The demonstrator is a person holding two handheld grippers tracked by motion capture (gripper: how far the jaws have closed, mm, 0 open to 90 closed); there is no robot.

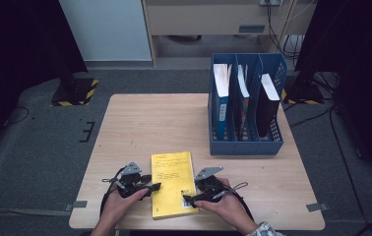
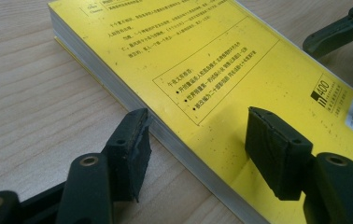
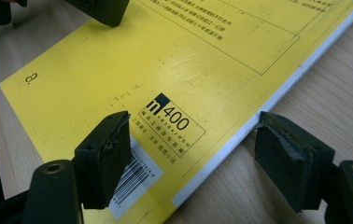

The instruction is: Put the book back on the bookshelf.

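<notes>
Yellow book: my yellow book (image 1: 173, 183) lies flat, back cover up, at the near edge of the wooden table (image 1: 139, 123), between my two hands.
Long axis: it runs from near to far, tilted a little, with the barcode corner nearest my right hand.
Left gripper: my left gripper (image 1: 150, 189) straddles the book's left long edge; one pad sits over the cover, the other beside the page block on the wood. The jaws are part-spread and I cannot see them pressing yet.
Right gripper: my right gripper (image 1: 190, 198) straddles the right long edge near the barcode, one pad above the cover, the other just off the edge; spread, not pinching.
Nearer hand: both are equally close, one per long side.
Judged next move: I think a pinch on each long edge comes next, then a lift.
Edges: the book's near end lies close to the table's near rim, so little room that way.
Open room: bare wood stretches far and left.
Far right: a blue file rack (image 1: 245, 142) stands well apart, a book in each of its three slots.
</notes>
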